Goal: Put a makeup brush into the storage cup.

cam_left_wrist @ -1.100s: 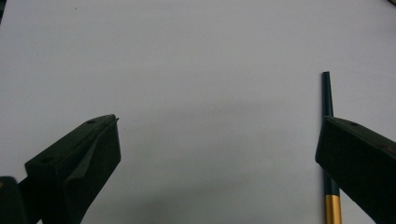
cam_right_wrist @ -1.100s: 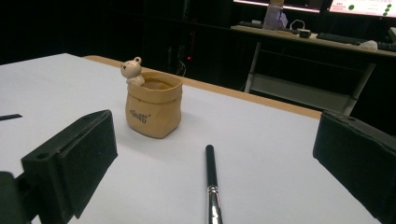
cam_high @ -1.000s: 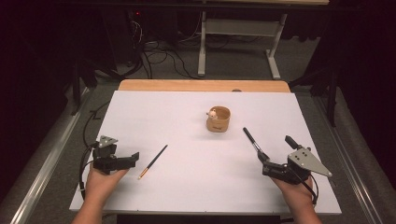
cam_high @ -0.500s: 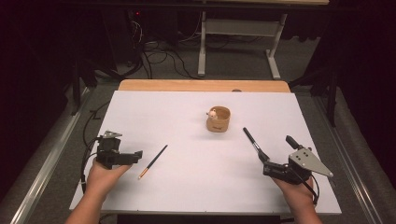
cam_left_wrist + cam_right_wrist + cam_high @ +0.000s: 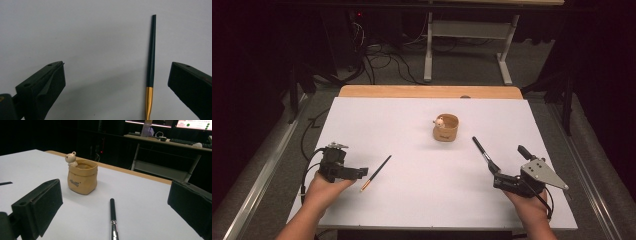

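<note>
A slim dark brush with a gold ferrule point(image 5: 375, 173) lies on the white table point(image 5: 412, 200) at the front left. My left gripper point(image 5: 362, 173) sits just left of it, open. In the left gripper view the brush point(image 5: 151, 62) lies between the spread jaws of the left gripper point(image 5: 117, 66), closer to the right jaw and untouched. A black pen with a silver band point(image 5: 480, 150) lies at the right. My right gripper point(image 5: 498, 179) is open at its near end. The right gripper point(image 5: 115, 182) looks along the pen point(image 5: 113, 217) toward a tan bag-shaped cup with a small bear point(image 5: 82, 180), point(image 5: 445, 127).
A wooden strip point(image 5: 427, 91) runs along the table's far edge. Beyond it are a dark floor with cables and a desk frame point(image 5: 472, 35). A wide stretch of bare white surface separates the two grippers.
My left gripper has shifted slightly right toward the brush. The right gripper, pen and cup have not moved.
</note>
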`<state>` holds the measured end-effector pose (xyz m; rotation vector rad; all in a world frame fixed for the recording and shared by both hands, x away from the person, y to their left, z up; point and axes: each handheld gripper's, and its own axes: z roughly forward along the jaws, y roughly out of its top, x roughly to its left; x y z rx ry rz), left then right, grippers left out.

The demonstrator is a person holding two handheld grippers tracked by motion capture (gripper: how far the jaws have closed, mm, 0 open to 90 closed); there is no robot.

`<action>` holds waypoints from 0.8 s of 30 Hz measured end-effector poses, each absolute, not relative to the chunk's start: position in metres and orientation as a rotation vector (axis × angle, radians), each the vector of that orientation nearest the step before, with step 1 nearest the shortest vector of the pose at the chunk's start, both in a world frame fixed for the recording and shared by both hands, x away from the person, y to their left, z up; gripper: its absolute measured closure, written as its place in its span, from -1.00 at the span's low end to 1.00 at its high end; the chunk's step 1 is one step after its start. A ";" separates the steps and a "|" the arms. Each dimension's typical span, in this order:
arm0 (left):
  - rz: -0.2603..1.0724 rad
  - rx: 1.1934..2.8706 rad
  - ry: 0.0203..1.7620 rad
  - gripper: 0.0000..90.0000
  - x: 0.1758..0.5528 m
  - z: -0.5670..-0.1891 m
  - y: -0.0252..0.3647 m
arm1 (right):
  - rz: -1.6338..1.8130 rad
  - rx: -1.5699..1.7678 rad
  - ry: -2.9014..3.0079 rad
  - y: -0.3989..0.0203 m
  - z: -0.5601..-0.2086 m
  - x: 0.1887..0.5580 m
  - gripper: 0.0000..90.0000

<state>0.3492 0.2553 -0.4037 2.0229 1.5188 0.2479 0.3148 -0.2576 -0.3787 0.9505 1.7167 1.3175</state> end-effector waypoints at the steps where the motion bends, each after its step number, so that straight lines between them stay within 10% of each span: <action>1: 0.248 2.023 1.519 -0.96 0.349 -0.404 0.255 | 1.318 0.951 1.717 -0.258 -0.379 0.315 -0.97; 24: 0.095 2.283 1.480 -0.99 0.363 -0.395 0.235 | 1.311 0.953 1.719 -0.257 -0.379 0.315 -0.97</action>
